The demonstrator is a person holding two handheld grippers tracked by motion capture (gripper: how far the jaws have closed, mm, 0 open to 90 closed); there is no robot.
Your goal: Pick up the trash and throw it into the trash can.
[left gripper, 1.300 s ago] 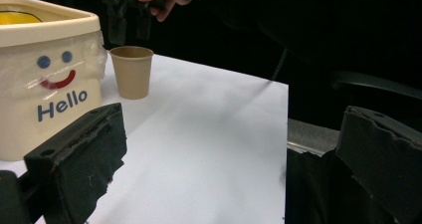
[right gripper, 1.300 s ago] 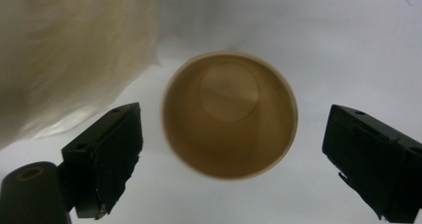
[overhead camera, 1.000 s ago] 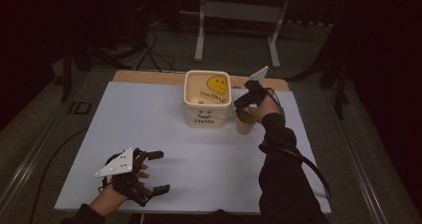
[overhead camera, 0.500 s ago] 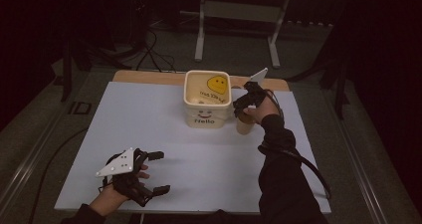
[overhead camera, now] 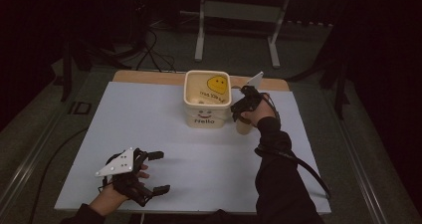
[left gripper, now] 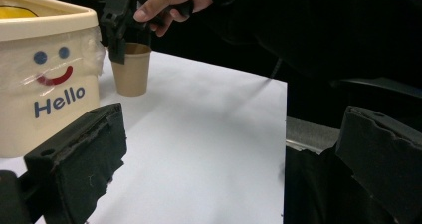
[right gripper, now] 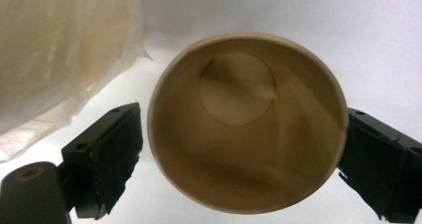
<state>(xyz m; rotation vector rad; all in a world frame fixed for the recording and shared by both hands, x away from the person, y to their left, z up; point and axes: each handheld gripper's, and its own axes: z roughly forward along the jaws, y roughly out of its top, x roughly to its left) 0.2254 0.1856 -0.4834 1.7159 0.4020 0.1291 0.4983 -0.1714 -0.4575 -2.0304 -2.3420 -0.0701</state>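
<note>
Where the white table (overhead camera: 199, 154) fills the middle of the high view, a cream tub (overhead camera: 207, 102) stands just above centre, a blue smiley and the word "Hello" on its near wall and a yellow face inside. Just right of the tub stands a brown paper cup (overhead camera: 243, 126), upright and empty. The right gripper (overhead camera: 242, 108) hangs over the cup's mouth, held by the right hand (overhead camera: 256, 115); in the right gripper view the cup (right gripper: 247, 122) sits between the two black jaws, the right one touching or nearly touching the rim, the left one a small gap away, so the jaws are spread about the cup's width without clearly clamping it. Crinkled plastic film (right gripper: 64, 50) on the tub fills the upper left of that view. At lower left of the high view the left gripper (overhead camera: 158, 171) rests low near the table's near edge, jaws spread wide and empty; its own view shows the tub (left gripper: 47, 69) at left and the cup (left gripper: 131, 68) beyond it, upper left
</note>
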